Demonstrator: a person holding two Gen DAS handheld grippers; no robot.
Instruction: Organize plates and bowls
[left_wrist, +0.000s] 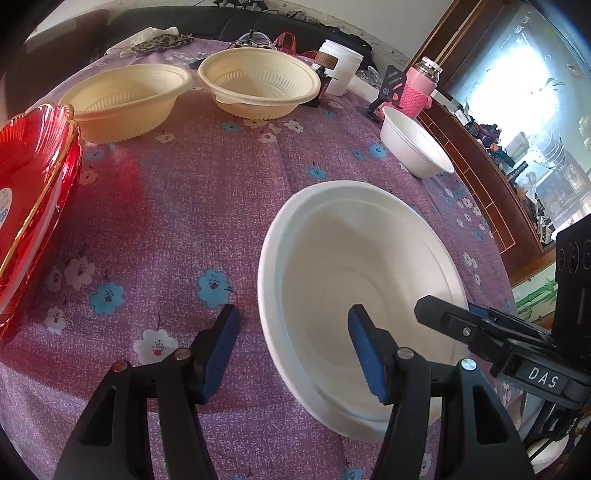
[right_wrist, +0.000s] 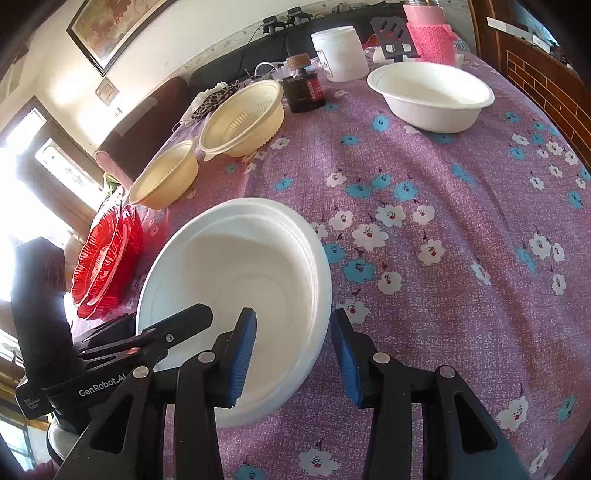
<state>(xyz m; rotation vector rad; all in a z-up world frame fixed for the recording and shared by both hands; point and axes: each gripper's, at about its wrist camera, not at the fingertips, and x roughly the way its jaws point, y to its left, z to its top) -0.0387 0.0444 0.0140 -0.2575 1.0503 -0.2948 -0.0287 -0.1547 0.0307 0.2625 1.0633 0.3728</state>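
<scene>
Both wrist cameras look steeply down, close, from opposite sides; they share the stacked white bowls (left_wrist: 362, 295).

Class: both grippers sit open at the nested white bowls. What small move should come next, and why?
Probably lift the right gripper clear and reach for the lone white bowl: its pads straddle the nested bowls' rim without pressing, so that stack looks done.

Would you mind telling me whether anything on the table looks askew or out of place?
The nested white bowls sit unevenly: the inner rim is offset toward one side. Another white bowl stands apart, unstacked. No spill or damage shows.
</scene>
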